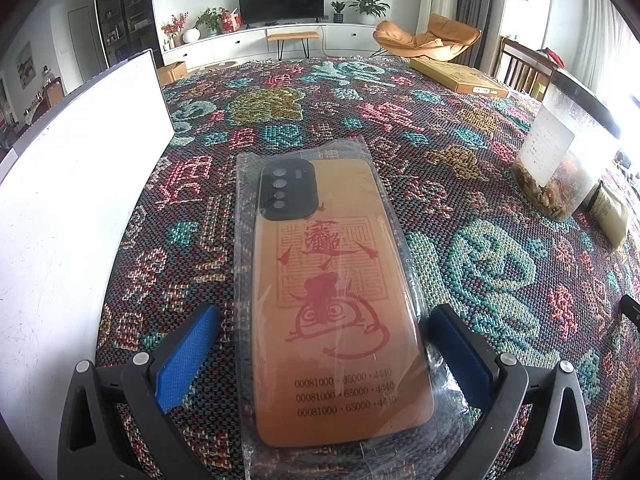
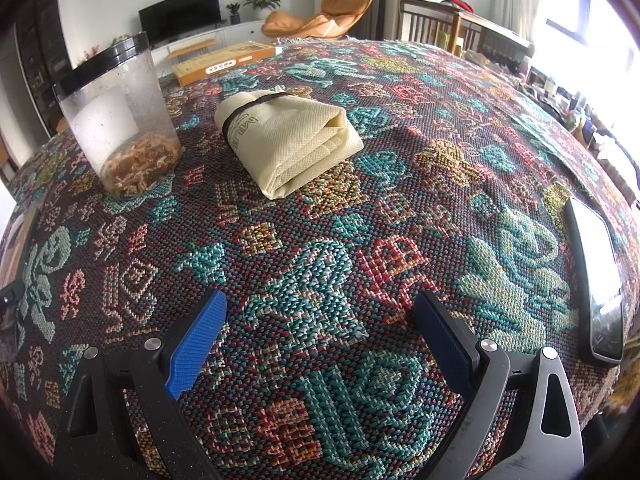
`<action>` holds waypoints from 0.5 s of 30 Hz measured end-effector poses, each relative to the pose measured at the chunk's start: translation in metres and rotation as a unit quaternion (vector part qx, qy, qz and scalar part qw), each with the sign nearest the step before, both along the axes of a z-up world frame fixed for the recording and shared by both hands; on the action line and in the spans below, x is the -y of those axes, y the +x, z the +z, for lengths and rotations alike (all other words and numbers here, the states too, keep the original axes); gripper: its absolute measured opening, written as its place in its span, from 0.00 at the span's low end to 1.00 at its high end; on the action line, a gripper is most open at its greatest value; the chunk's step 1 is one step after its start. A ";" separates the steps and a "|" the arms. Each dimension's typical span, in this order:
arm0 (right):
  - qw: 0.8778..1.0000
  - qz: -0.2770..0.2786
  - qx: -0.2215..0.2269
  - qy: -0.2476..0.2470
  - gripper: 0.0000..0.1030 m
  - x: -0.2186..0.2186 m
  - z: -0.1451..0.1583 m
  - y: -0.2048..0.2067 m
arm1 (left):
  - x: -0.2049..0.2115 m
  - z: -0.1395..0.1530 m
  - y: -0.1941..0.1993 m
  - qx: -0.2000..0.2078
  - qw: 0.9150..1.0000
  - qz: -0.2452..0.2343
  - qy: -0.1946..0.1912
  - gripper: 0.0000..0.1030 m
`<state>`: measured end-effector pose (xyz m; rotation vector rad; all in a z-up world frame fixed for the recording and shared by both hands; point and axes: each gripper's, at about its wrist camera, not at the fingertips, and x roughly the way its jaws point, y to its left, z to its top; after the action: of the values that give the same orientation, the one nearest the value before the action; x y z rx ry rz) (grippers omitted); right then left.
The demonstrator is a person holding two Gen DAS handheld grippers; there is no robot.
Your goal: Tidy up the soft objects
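- The left gripper [image 1: 324,344] is held low over the tabletop [image 1: 460,168], its blue fingers [image 1: 188,360] spread wide on either side of the sleeved case [image 1: 332,300]; nothing is clamped, and whether the pads touch the plastic sleeve cannot be told.
- The case lies flat, camera cut-out away from the gripper, with its near end between the fingers; this straddling pose is judged to be a line-up for a pinch across its width.
- The white board [image 1: 72,200] stands upright just left of the case, near enough to serve as a wall or bin side; its purpose cannot be confirmed.
- The right gripper [image 2: 320,340] is held above bare woven cloth, its fingers [image 2: 196,344] likewise apart and empty.
- The folded bag [image 2: 288,140], cream and bound by a dark band, rests ahead of the right gripper, well apart from it; the band is judged to keep the folds together so the bundle can be lifted as one piece.
- The jar [image 2: 120,120], dark-lidded with dried matter at its bottom, stands upright just left of the bag.
- The phone [image 2: 596,284] lies face up at the right edge, clear of both soft items.
- The flat box [image 2: 224,60] lies at the far side, away from the working area.
- Neither soft item appears sorted yet; the task is judged to be at an early stage.
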<state>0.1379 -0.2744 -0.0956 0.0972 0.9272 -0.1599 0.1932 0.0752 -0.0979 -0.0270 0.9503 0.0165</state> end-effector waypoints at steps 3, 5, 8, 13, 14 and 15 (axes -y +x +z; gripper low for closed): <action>1.000 0.000 0.000 0.000 0.93 0.000 0.000 0.000 | 0.000 0.000 0.000 0.000 1.000 0.000 0.000 1.00; 1.000 0.000 0.000 0.000 0.93 0.000 0.000 0.000 | 0.000 0.000 0.000 0.000 1.000 0.000 0.000 1.00; 1.000 0.000 0.000 0.000 0.93 0.000 0.000 0.000 | 0.000 0.000 0.000 0.000 1.000 0.000 0.000 1.00; 1.000 0.000 0.000 0.000 0.93 0.000 0.000 0.000 | 0.000 0.000 0.000 0.000 1.000 0.000 0.000 1.00; 1.000 0.000 0.000 0.000 0.93 -0.001 0.000 0.000 | 0.000 0.000 0.000 0.000 1.000 0.000 0.000 1.00; 1.000 0.000 0.000 0.000 0.93 0.000 0.000 0.000 | 0.000 0.000 0.000 0.000 1.000 0.000 0.000 1.00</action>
<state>0.1378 -0.2747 -0.0958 0.0970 0.9271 -0.1596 0.1933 0.0753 -0.0981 -0.0271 0.9502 0.0166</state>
